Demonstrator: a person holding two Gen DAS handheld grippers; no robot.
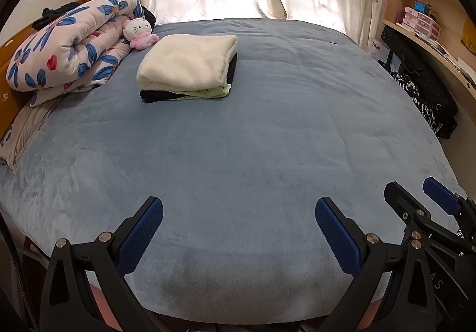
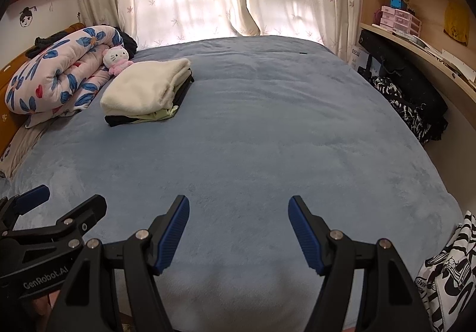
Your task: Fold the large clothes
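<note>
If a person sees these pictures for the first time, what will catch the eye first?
First, the neat stack of folded clothes, cream fleece on top, lying alone on the wide blue bed cover. Next, the rolled flowered quilt at the far left with a white cat plush toy leaning on it. Nearest, the open left gripper and right gripper hold nothing.
</note>
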